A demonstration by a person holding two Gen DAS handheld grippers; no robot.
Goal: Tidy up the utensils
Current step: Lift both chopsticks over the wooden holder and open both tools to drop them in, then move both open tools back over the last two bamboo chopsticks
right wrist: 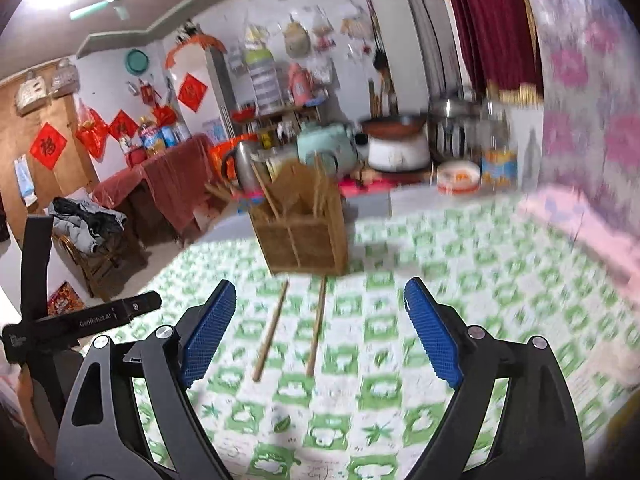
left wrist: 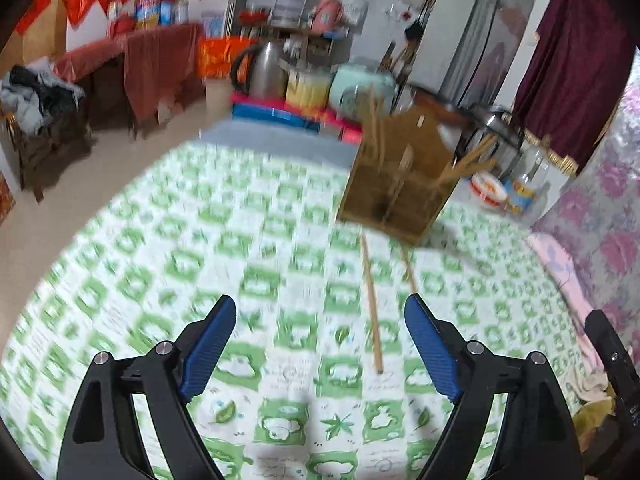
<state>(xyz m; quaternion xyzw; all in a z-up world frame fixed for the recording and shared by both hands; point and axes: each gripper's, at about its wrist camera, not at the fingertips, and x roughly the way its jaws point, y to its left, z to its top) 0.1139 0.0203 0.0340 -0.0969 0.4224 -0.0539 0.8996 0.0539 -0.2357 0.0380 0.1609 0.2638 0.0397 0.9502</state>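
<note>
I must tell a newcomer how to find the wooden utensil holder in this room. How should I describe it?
Look at the bed-like surface with the green-and-white patterned cloth. Near its far edge stands the wooden holder, an open box with compartments and chopsticks sticking out of its top. Two loose chopsticks lie flat on the cloth just in front of it; it is the only upright wooden thing there.

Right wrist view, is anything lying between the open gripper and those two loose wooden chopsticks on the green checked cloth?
Nothing visible. The right gripper is open and empty, and only bare green-and-white checked cloth shows around the two wooden chopsticks, which lie just in front of the brown wooden utensil holder.
</note>
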